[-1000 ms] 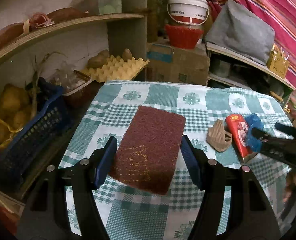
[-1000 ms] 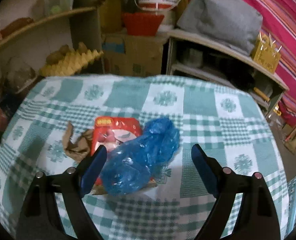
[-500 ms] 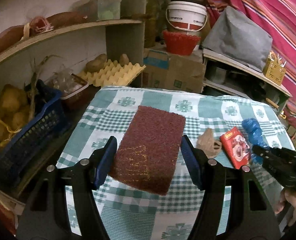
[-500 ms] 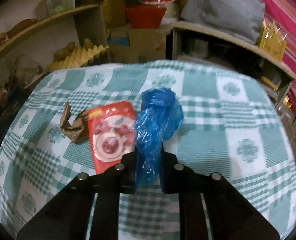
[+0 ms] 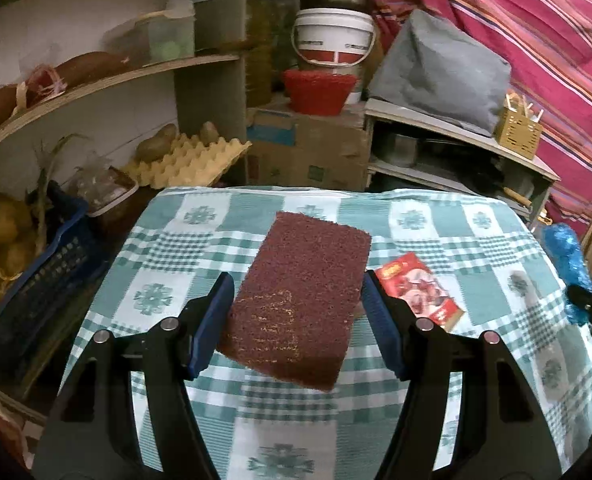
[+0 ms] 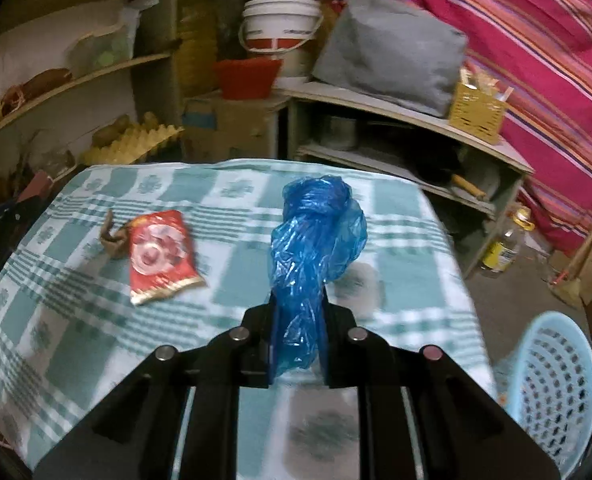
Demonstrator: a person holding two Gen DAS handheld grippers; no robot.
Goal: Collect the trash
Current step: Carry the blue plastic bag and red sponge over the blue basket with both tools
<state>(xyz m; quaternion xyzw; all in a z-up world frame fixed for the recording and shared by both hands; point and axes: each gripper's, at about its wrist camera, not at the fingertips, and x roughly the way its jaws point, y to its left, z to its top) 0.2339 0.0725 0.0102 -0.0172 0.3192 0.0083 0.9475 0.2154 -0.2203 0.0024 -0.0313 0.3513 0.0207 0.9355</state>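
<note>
My right gripper point(image 6: 298, 316) is shut on a crumpled blue plastic bag point(image 6: 316, 240) and holds it above the green checked tablecloth point(image 6: 76, 300); the bag also shows at the right edge of the left wrist view point(image 5: 564, 256). A red snack wrapper point(image 6: 158, 254) lies flat on the cloth, with a brown paper scrap point(image 6: 112, 238) touching its left side. My left gripper point(image 5: 296, 320) holds a dark red scouring pad point(image 5: 300, 300) between its blue pads point(image 5: 210, 320). The red wrapper point(image 5: 418, 290) lies just right of the pad.
A light blue mesh basket point(image 6: 556, 384) stands on the floor right of the table. Shelves, a cardboard box point(image 5: 308, 148), a red bowl point(image 5: 320, 90), a white bucket point(image 5: 334, 40), an egg tray point(image 5: 188, 160) and a dark blue crate point(image 5: 28, 288) surround the table.
My right gripper closed on the blue bag and lifted it off the cloth, moving right. The left gripper pulled back and up with the scouring pad.
</note>
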